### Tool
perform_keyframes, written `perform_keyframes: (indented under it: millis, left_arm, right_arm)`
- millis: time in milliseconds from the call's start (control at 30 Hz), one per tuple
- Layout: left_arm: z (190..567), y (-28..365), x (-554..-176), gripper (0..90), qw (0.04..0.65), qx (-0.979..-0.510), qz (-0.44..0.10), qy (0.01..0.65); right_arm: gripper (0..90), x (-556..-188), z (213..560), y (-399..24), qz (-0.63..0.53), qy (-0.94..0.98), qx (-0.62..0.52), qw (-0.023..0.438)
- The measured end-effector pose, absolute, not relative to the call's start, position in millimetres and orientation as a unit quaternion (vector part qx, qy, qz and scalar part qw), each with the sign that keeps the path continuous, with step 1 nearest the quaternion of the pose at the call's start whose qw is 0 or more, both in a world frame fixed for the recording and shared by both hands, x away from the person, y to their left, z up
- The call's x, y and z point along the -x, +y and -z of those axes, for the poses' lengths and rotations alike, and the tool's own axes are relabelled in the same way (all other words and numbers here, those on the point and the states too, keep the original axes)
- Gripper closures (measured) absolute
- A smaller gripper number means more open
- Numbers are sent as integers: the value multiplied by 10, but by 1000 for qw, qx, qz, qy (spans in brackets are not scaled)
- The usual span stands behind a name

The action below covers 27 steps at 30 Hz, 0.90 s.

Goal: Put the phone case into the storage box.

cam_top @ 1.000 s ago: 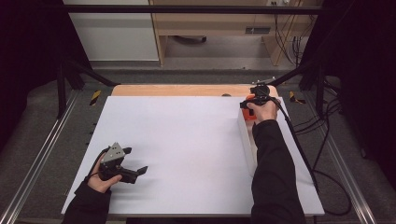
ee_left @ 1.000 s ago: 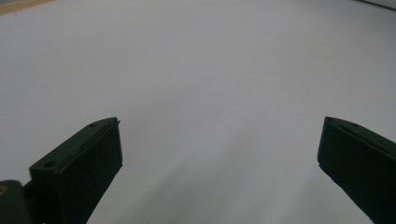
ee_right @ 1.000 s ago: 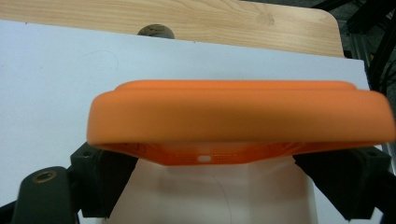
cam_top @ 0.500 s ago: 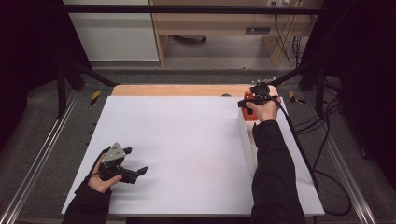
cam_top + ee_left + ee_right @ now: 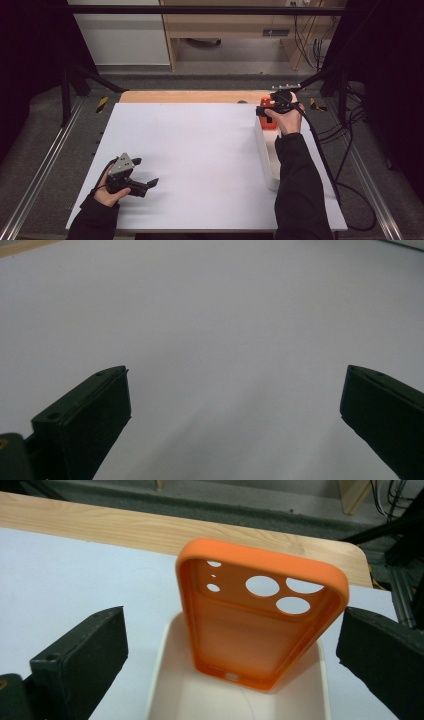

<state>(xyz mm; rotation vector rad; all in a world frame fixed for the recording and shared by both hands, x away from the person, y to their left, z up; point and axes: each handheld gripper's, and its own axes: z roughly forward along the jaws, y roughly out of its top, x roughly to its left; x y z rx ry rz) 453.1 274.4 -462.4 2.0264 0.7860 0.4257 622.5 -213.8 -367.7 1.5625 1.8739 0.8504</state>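
An orange phone case (image 5: 260, 615) stands on end in the far end of a long white tray (image 5: 175, 690), its open side toward the right gripper (image 5: 232, 650) and its camera holes at the top, leaning a little. The tray lies along the right edge of the white table (image 5: 200, 150), and the case (image 5: 268, 114) sits at the end nearest the strip of bare wood (image 5: 190, 96) along the table's far side. The right gripper (image 5: 272, 106), held by the person's outstretched right hand (image 5: 286, 120), is just beside the case; its jaws have just been opening and now stand spread wide on either side of the case, with the right-hand jaw close to the case's edge and the left-hand jaw well apart from it. Across the table, near the front left corner, the left gripper (image 5: 145, 184) rests in the person's left hand (image 5: 107, 192), its jaws spread apart over bare white surface (image 5: 225, 330), well apart from the tray.
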Motion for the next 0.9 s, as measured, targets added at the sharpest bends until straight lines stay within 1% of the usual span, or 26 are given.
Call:
perform_keyframes:
  millis: [633, 900]
  left_arm:
    - [4609, 2742, -4518, 0, 451, -817, -175, 314]
    - [4597, 2734, -4507, 0, 454, -817, -176, 310]
  right_arm:
    - [6, -5448, 3436, -2045, -433, 716, -473, 277]
    - [6, -5075, 3450, -2075, -477, 720, -422, 275]
